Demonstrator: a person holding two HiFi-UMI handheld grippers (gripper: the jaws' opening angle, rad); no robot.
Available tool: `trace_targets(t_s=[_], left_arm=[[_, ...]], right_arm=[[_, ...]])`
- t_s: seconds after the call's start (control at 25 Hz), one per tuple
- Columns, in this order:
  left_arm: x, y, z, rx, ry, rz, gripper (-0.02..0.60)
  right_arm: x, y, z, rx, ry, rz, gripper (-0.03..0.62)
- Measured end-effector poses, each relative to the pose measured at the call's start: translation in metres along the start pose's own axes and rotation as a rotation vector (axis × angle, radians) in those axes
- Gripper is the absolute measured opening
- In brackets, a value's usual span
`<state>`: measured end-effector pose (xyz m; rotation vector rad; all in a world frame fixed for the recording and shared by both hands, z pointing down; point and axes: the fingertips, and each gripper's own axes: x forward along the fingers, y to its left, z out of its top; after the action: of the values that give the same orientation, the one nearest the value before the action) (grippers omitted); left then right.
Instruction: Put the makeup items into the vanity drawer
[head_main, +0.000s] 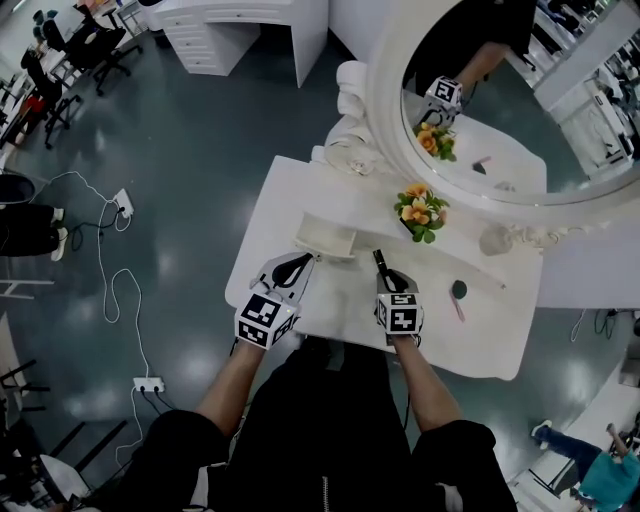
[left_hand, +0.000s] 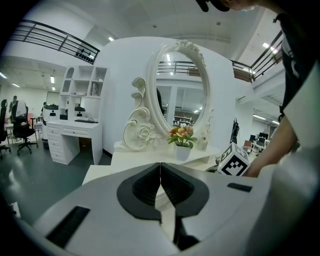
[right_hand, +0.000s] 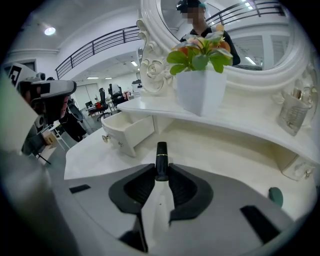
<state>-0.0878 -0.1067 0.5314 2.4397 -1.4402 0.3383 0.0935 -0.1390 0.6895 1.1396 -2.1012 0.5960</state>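
From the head view, your right gripper (head_main: 382, 270) sits over the vanity top (head_main: 300, 205) with a black lipstick tube (head_main: 379, 258) sticking out past its tips. The open vanity drawer (head_main: 327, 249) lies just to its left. Your left gripper (head_main: 297, 264) rests just beside the drawer's near corner, so a stray nudge there could push the drawer askew. A round green compact (head_main: 459, 290) and a pink stick (head_main: 457, 309) still wait on the top to the right.

In the left gripper view, your left gripper (left_hand: 160, 172) has its jaws pressed together with nothing between them.

In the right gripper view, your right gripper (right_hand: 161, 176) is clamped on the black lipstick tube (right_hand: 161, 159), but only on its lower end. Most of the tube stands free, so it may pivot or slip if you swing quickly. The drawer (right_hand: 131, 133) is small, so a low approach could knock the tube's tip against its front wall.
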Motion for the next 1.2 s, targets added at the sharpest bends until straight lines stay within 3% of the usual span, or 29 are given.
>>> trace_targets(t_s=[0.64,1.2], left_arm=[[0.001,-0.003,0.019,0.025,-0.047,-0.02,0.021],[-0.031,0.026,0.007,-0.015,-0.053,0.071,0.021]], right_arm=[[-0.053,0.003,0.042,-0.046,-0.132,0.03,0.089],[-0.039,0.056,0.084,-0.16,-0.161,0.152,0.091]])
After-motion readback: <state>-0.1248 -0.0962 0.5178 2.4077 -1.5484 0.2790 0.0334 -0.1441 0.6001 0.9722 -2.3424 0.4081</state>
